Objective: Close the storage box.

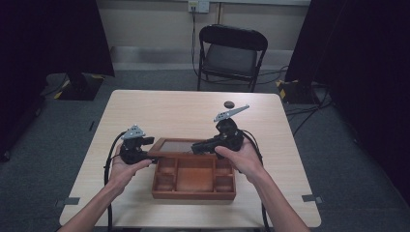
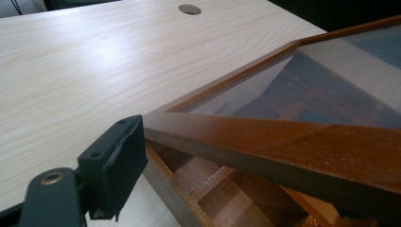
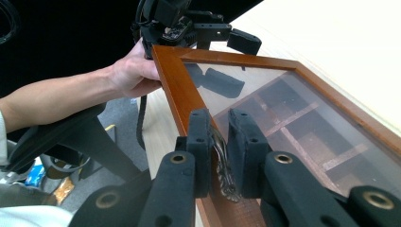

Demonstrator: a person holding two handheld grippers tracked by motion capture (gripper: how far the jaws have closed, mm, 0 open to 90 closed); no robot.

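A brown wooden box (image 1: 193, 195) with several compartments sits near the table's front edge. Its glass-paned lid (image 1: 176, 145) is lifted partway, hinged at the far side. My right gripper (image 3: 221, 161) is shut on a small metal clasp (image 3: 223, 176) on the lid's frame (image 3: 175, 85); the high view puts it (image 1: 196, 148) at the lid's right front. My left gripper (image 1: 151, 148) is at the lid's left corner, open. One pad (image 2: 118, 158) touches the corner outside the frame (image 2: 283, 142), and the other pad (image 3: 215, 81) shows through the glass under the lid.
The light wooden table (image 1: 169, 108) has free room behind the box, with a round dark grommet (image 1: 228, 103) near its far edge. A black folding chair (image 1: 232, 53) stands beyond the table. Cables trail from both grippers off the table's front.
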